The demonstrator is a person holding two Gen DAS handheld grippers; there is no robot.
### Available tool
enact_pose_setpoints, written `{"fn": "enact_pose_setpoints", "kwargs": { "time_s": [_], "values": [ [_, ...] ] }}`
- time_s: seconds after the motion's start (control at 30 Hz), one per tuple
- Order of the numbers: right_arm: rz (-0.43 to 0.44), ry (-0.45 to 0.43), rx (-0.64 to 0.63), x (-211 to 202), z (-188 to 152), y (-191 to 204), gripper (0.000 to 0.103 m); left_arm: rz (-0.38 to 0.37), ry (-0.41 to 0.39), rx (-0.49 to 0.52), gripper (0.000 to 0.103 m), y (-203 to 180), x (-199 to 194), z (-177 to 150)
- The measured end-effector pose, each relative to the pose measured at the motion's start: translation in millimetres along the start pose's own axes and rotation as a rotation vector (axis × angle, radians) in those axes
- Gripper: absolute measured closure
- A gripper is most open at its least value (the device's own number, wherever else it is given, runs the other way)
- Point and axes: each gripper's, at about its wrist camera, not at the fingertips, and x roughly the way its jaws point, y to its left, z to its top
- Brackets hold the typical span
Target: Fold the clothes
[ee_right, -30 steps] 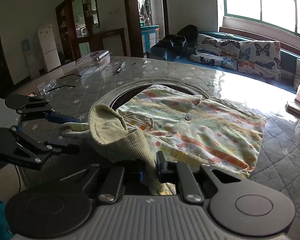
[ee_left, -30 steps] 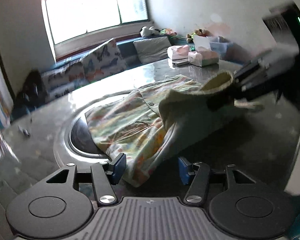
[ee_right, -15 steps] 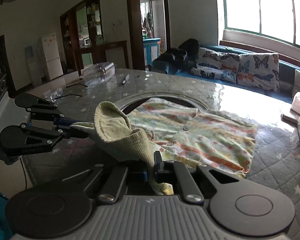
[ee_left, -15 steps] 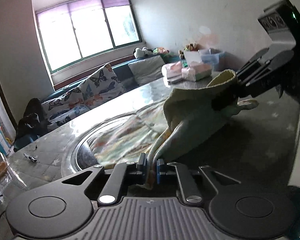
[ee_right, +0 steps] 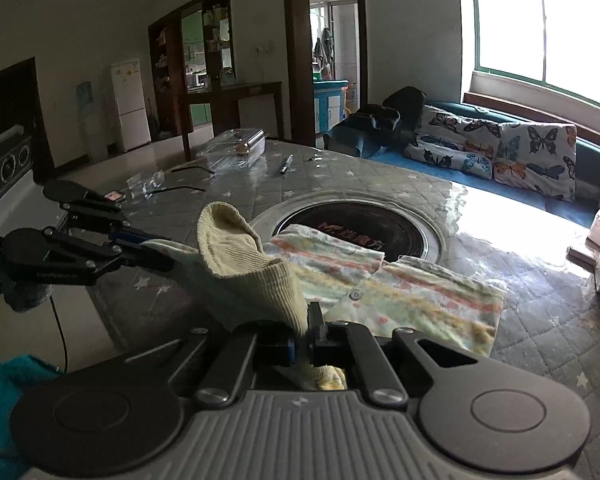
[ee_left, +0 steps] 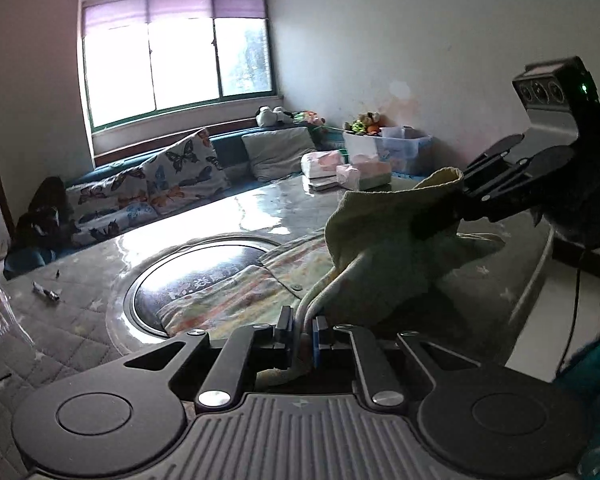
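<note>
Sitting at upper right of the left wrist view: tissue packs (ee_left: 346,168) and a clear storage box (ee_left: 396,152); butterfly cushions (ee_left: 148,188) lining the bench under the window. Lying at upper centre of the right wrist view: a pen (ee_right: 287,163) and a clear plastic box (ee_right: 236,148) on the quilted table (ee_right: 340,176). Round inset hotplate (ee_right: 360,228) partly covered by the garment (ee_right: 412,292). Running centre to lower right, long axis across the table; ribbed cream hem lifted off the surface, body flat. Pastel striped print, buttons showing. Left gripper (ee_left: 302,330) pinching fabric narrowly; right gripper (ee_right: 306,330) likewise clamping the ribbed edge.
</note>
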Motion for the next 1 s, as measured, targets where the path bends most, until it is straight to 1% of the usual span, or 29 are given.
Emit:
{"fn": "enact_pose_setpoints", "kwargs": {
  "time_s": [0.23,0.4,0.5,0.6,0.73,0.77,0.8,0.87,0.9,1.0],
  "values": [
    [-0.017,0.002,-0.012,35,37,-28,0.098,0.016,-0.007,-0.112,0.094,42,34,26],
    [-0.03,0.029,-0.023,79,71,-54,0.098,0.061,0.039,-0.199,0.094,85,79,43],
    [-0.045,0.063,-0.025,117,86,-70,0.098,0.077,0.086,-0.247,0.094,106,105,41],
    [-0.058,0.094,-0.003,149,87,-83,0.098,0.091,0.137,-0.294,0.094,125,131,37],
    [-0.086,0.128,0.043,190,77,-96,0.096,0.108,0.205,-0.357,0.094,150,165,31],
    [-0.094,0.134,0.067,198,73,-100,0.095,0.112,0.218,-0.369,0.094,154,171,30],
    [-0.103,0.136,0.087,204,71,-103,0.091,0.114,0.226,-0.374,0.094,155,174,28],
    [-0.128,0.129,0.12,210,65,-110,0.084,0.119,0.241,-0.386,0.094,157,180,24],
    [-0.141,0.121,0.132,209,63,-113,0.083,0.121,0.249,-0.392,0.094,158,183,23],
    [-0.177,0.1,0.157,201,60,-120,0.082,0.128,0.266,-0.408,0.093,160,190,19]
  ]
}}
